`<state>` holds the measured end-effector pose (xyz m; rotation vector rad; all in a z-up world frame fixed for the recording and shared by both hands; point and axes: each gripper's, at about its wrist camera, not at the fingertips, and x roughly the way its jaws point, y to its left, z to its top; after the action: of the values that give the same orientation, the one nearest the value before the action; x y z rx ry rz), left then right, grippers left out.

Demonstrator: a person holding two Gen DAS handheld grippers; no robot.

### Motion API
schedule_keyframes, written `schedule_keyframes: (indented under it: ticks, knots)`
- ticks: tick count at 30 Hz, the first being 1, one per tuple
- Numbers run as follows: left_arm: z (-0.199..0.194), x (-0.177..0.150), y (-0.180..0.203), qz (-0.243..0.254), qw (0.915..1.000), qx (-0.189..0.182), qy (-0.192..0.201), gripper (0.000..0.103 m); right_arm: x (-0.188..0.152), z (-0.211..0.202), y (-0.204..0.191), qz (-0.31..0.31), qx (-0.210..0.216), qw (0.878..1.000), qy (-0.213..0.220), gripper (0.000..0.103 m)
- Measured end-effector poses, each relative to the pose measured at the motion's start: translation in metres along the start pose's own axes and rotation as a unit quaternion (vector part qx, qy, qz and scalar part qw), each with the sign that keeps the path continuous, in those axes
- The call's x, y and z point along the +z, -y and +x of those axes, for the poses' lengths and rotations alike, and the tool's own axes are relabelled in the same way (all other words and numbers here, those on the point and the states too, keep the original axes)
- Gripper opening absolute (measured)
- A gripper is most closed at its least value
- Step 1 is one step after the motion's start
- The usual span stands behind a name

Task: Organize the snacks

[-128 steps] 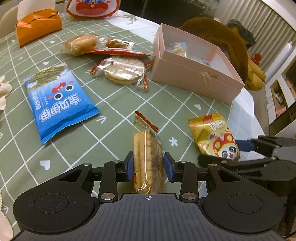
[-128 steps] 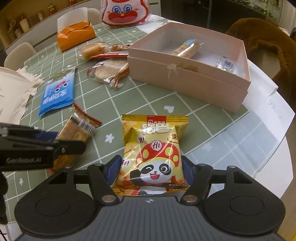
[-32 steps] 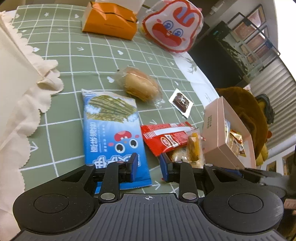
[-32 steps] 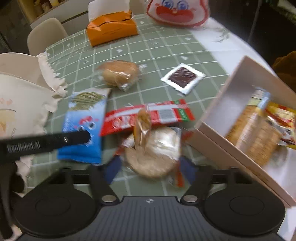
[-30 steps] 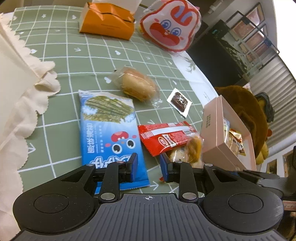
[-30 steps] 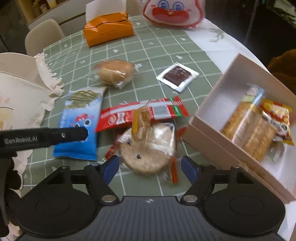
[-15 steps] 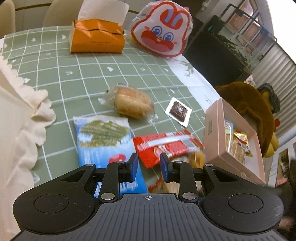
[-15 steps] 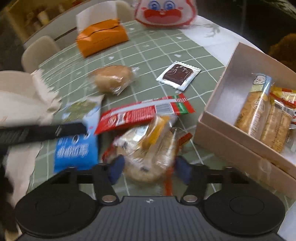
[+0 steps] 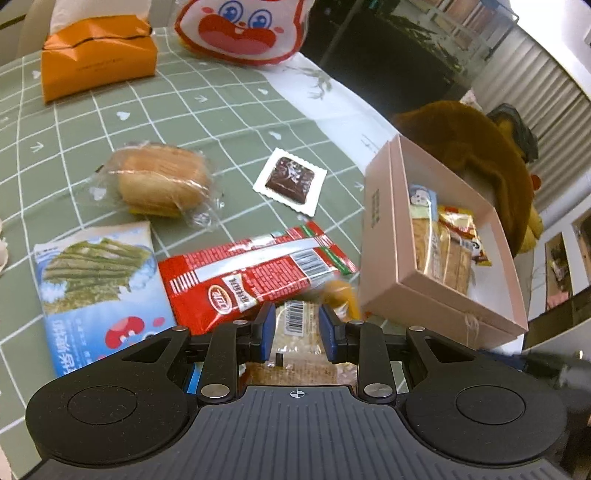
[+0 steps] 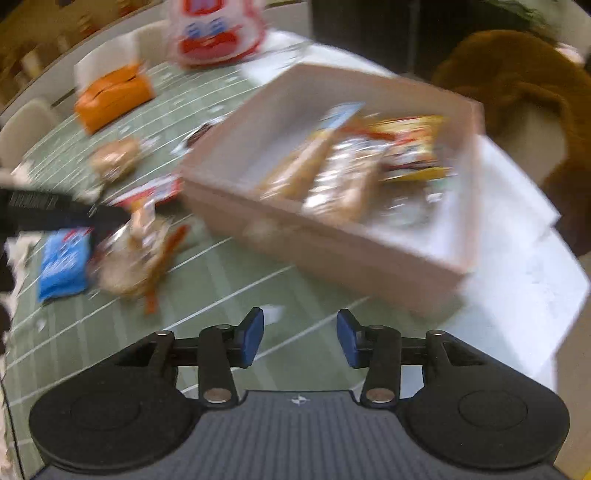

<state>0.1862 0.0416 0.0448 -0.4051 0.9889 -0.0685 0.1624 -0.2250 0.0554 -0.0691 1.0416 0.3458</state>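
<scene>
The pink box (image 9: 384, 236) stands at the right and holds biscuit packs and a yellow bag (image 9: 463, 234). My left gripper (image 9: 297, 328) is over a clear round cracker pack (image 9: 295, 350), pads either side of it with a gap; no firm grip shows. A red wafer pack (image 9: 255, 273), a blue seaweed bag (image 9: 96, 284), a wrapped bun (image 9: 160, 181) and a chocolate sachet (image 9: 290, 182) lie on the green cloth. My right gripper (image 10: 300, 339) is open and empty over bare cloth in front of the box (image 10: 332, 236). The right wrist view is blurred.
An orange tissue box (image 9: 96, 55) and a rabbit-face bag (image 9: 240, 27) stand at the back. A brown plush toy (image 9: 472, 147) lies behind the box. The table's white edge (image 10: 517, 295) runs at the right.
My left gripper moved right over the cracker pack. My right gripper let the cracker pack go and swung right toward the box. Earlier-held biscuit pack and yellow bag now lie in the box.
</scene>
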Motion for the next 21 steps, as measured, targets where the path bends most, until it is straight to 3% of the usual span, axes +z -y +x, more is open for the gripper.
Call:
schedule_keyframes:
  ticks: [4,8,11,17,21]
  knots:
    - [-0.003,-0.006,0.0,-0.014,0.9998,-0.011,-0.008,0.03,0.015,0.008,0.016,0.03,0.015,0.999,0.002,0.044]
    - [-0.006,-0.016,-0.003,-0.034,0.9983,-0.038,-0.028,0.03,0.02,0.014,0.004,0.015,0.006,1.0,0.013,0.047]
    - [-0.01,-0.023,-0.003,-0.042,0.9973,-0.049,-0.035,0.029,0.02,0.008,-0.017,-0.004,0.048,0.999,0.021,0.065]
    - [-0.03,-0.027,0.003,0.017,0.9988,0.045,0.001,0.028,0.028,0.011,-0.069,-0.015,0.112,0.993,0.017,0.067]
    - [-0.04,-0.025,-0.012,0.009,0.9976,0.068,0.008,0.028,0.036,0.022,-0.09,-0.008,0.134,0.991,0.009,0.062]
